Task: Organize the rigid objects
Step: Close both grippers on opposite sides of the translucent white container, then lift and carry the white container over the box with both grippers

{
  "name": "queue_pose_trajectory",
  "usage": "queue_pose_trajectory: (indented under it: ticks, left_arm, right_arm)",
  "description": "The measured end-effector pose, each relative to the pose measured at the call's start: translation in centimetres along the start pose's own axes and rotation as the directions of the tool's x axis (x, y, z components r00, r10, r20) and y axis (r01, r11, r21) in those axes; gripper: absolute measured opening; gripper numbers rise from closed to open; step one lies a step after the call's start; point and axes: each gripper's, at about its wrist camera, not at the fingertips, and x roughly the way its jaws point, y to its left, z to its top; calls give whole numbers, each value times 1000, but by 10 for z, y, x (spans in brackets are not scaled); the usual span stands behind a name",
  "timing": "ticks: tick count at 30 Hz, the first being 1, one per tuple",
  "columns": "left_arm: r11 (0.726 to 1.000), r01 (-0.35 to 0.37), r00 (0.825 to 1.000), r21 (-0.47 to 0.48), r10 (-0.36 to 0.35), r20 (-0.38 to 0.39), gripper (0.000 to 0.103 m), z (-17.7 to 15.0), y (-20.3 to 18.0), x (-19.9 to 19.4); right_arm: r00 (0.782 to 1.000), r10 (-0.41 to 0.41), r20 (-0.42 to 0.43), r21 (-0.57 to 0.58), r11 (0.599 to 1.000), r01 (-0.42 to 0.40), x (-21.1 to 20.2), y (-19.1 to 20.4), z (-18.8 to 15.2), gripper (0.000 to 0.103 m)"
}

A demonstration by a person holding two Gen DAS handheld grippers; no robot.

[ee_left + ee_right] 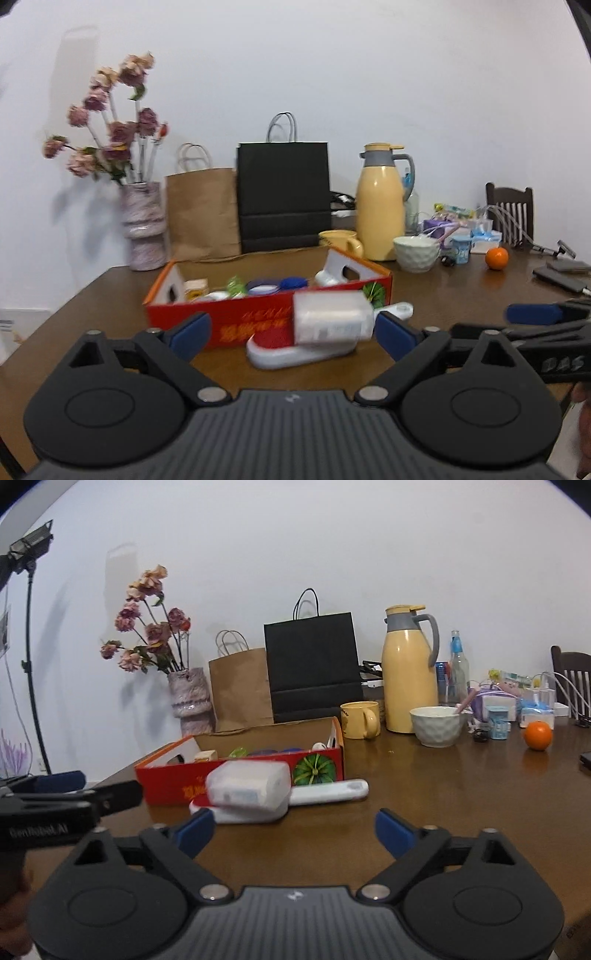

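Approaching with both sets of fingers spread apart and empty: left gripper (291, 332) frames the white lint roller (314, 339) lying on the table (461, 295), right gripper (295, 830) sits short of it. Roller rests just in front of the red box (229, 317), at 12 o'clock from the left gripper, likely staged for dropping in with the other small items. Box contents are mostly hidden by its wall; roller is motion-blurred, label unreadable. Clutter at 2 o'clock is too small to identify.
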Motion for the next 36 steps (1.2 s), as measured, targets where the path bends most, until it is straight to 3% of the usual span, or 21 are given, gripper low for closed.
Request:
queue_pose_trajectory:
  ticks: [4, 7, 10, 13, 14, 16, 24, 36]
  left_arm:
    - [992, 64, 992, -109, -75, -105, 66, 14, 12, 56]
    - [986, 68, 985, -154, -91, -147, 57, 21, 21, 94]
    - [982, 45, 978, -182, -81, -193, 57, 23, 32, 128]
    - [949, 115, 954, -295, -188, -233, 45, 19, 47, 148]
    - [936, 149, 946, -319, -229, -230, 37, 18, 49, 150]
    - [933, 174, 943, -314, -250, -221, 31, 17, 46, 150]
    - [948, 134, 956, -287, -200, -216, 25, 23, 36, 141]
    - [954, 140, 966, -266, -191, -176, 25, 19, 13, 67]
  right_arm:
    - [999, 45, -27, 23, 999, -45, 45, 1, 19, 74]
    - [997, 66, -49, 34, 997, -65, 79, 5, 31, 67]
    - [990, 81, -112, 79, 994, -72, 116, 2, 36, 62]
    - [970, 188, -151, 230, 961, -150, 143, -12, 36, 51]
    - [963, 220, -156, 264, 949, -173, 147, -16, 37, 44]
    - [954, 258, -154, 296, 933, -205, 153, -18, 37, 35]
    - [953, 242, -181, 290, 939, -184, 154, -14, 44, 31]
    - [958, 246, -147, 258, 944, -203, 84, -10, 42, 29]
